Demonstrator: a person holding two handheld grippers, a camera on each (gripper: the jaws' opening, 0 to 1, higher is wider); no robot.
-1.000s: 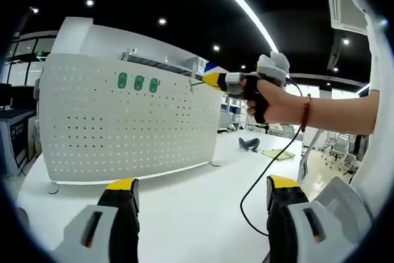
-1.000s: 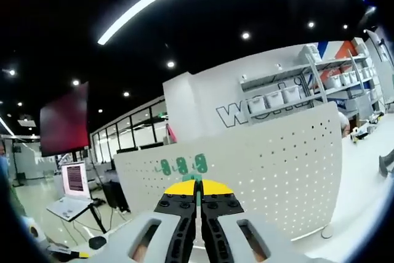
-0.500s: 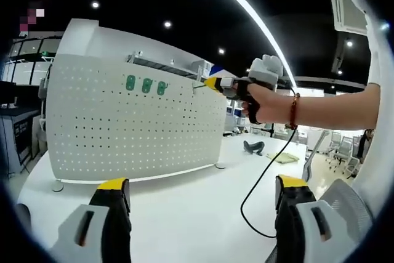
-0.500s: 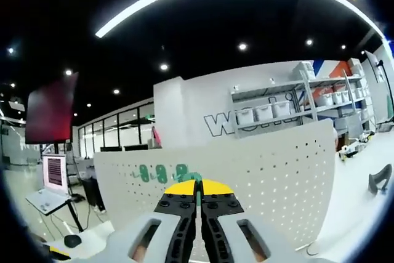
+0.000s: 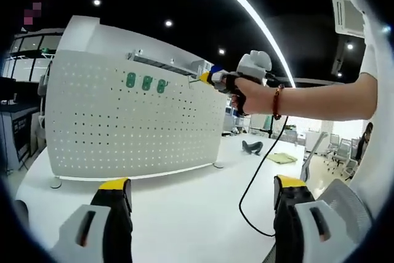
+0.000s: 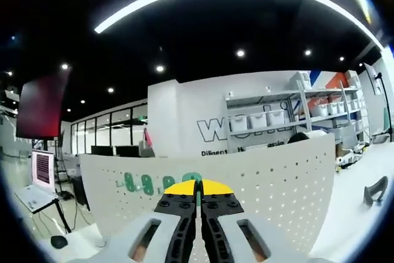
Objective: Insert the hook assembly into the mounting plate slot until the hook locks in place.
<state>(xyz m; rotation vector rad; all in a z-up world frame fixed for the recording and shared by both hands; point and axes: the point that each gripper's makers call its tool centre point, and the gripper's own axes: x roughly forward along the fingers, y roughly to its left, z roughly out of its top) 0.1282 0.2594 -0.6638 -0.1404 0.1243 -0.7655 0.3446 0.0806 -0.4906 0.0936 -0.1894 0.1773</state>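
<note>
Claw tips of the left claw [image 5: 200, 198] stand wide apart over the white table [image 5: 184, 207], gripping nothing. Beyond them and up to the right, a hand [image 5: 249, 93] carries the right claw [image 5: 203, 77] up to the top edge of the white perforated mounting plate [image 5: 123, 127]. In the right gripper view, the right claw [image 6: 197, 192] is pressed together on a thin green hook assembly [image 6: 197, 196], with three green hooks [image 6: 148, 183] on the plate just ahead to its left.
</note>
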